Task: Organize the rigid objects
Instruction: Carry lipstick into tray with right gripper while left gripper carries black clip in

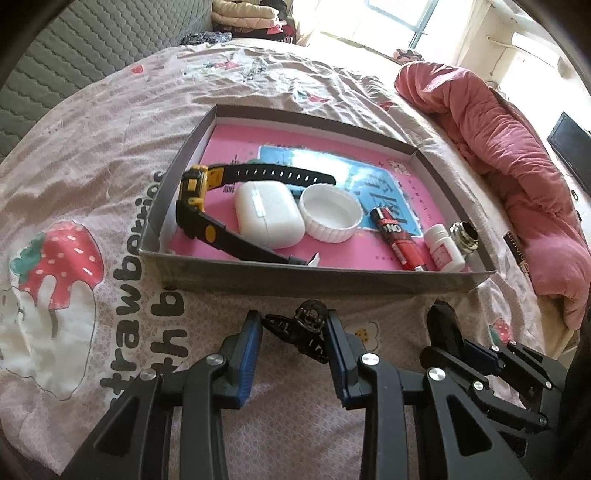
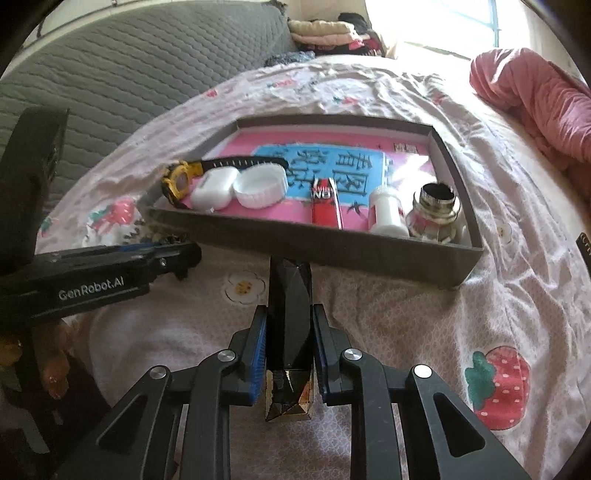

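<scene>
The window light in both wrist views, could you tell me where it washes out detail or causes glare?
Left wrist view: the bright window is blown out, and glare whitens the glossy pink-and-blue sheet lining the shallow grey cardboard tray. Right wrist view: the window is overexposed too; fisheye bends the tray's rim.

- Near end of the faceted black bar (image 2: 290, 332) hidden between the right gripper's (image 2: 289, 325) blue fingers (image 2: 258, 354); its printing unreadable.
- Black clip (image 1: 301, 330) partly covered by the left gripper's (image 1: 294, 332) fingers (image 1: 251, 354); shape hard to make out.
- Red tube (image 1: 397, 240) lettering only partly legible.
- Small white bottle (image 1: 443, 251) label too small to read.
- Watch (image 2: 181, 179) strap end hidden behind the white case (image 2: 214, 192) in the right wrist view.
- Pink quilt (image 1: 517, 177) cut off by the lens edge.
- Hand (image 2: 51, 369) at lower left blurred, mostly out of frame.
</scene>
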`<state>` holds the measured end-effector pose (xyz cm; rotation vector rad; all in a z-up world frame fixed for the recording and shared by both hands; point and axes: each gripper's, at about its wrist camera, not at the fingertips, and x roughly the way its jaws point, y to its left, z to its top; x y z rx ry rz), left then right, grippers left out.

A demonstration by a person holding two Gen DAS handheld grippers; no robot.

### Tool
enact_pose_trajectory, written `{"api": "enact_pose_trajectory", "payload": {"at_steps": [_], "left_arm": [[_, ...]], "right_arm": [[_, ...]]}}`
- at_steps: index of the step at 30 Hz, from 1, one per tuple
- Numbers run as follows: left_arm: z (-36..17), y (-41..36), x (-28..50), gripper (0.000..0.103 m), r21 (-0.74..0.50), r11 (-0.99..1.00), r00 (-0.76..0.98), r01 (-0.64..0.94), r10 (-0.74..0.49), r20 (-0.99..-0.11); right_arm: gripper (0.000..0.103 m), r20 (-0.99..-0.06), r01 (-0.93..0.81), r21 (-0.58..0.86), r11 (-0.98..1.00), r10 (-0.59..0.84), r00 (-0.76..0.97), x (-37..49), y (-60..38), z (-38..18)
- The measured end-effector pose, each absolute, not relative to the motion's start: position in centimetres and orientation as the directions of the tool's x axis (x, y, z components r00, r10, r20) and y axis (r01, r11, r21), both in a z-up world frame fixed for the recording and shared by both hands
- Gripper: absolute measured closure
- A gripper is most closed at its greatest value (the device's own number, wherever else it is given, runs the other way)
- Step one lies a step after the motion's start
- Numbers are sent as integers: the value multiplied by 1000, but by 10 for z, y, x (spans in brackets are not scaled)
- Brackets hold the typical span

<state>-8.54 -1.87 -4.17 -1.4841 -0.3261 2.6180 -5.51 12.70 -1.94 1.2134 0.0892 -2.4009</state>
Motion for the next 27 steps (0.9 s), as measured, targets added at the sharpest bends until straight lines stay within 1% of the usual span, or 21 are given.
{"api": "enact_pose_trajectory", "payload": {"at_steps": [9, 27], "left_arm": [[-26, -16, -81, 69, -214, -977, -551, -5, 181, -815], [-3, -19, -85, 69, -198, -980, -618, -7, 160, -770]], "right_arm": [[81, -723, 440, 161, -884, -409, -556, -57, 126, 1], [81, -669, 430, 143, -891, -407, -622, -66, 126, 17]]}}
